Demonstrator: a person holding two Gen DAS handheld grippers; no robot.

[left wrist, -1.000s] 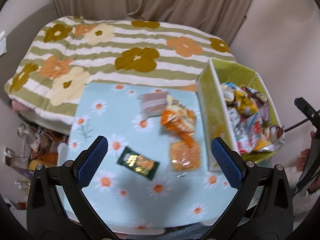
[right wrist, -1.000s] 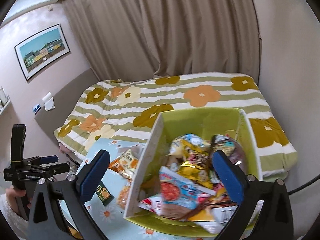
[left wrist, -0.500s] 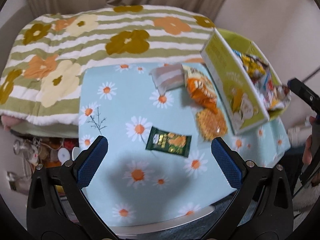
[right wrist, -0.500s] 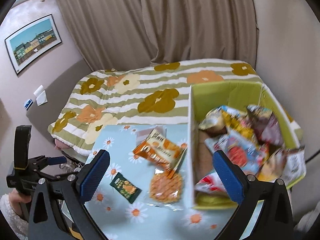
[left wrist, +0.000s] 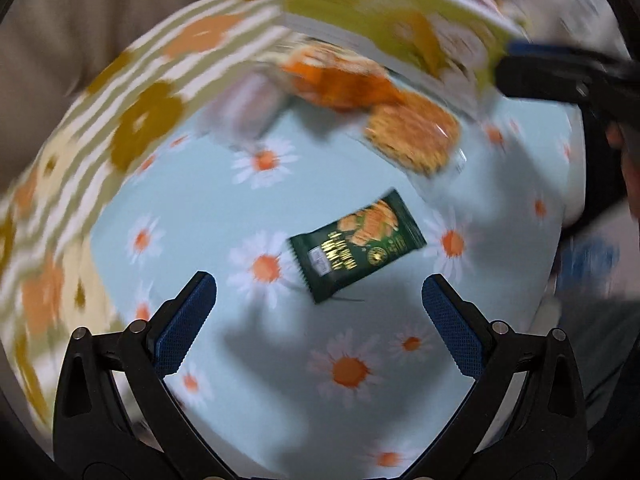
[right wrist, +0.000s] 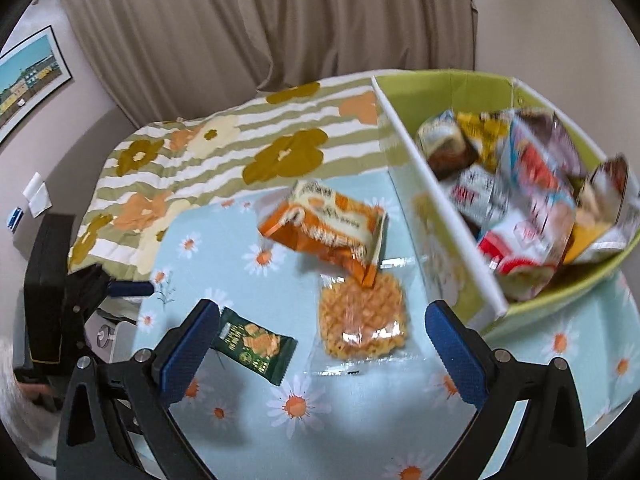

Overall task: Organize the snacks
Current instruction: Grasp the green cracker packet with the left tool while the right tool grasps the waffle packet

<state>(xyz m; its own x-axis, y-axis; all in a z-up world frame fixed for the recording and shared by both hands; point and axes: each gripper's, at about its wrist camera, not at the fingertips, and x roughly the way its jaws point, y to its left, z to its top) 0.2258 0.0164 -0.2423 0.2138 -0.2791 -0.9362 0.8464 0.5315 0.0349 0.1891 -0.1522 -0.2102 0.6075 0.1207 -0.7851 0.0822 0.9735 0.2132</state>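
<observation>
Snacks: green packet [left wrist: 357, 246] lies flat between gaping left tongs [left wrist: 319, 307]; apparently untouched.

On the table [right wrist: 360, 432], a small cracker packet [right wrist: 256, 346] lies nearest the front, to the left. Just right of it sits a waffle pack [right wrist: 362, 322], and behind that, overlapping its far edge, a chip bag [right wrist: 328, 226]. The box [right wrist: 448, 216] stands at the right, with many snack packs [right wrist: 528, 188] piled in it. The bed [right wrist: 208, 148] lies behind the table.
</observation>
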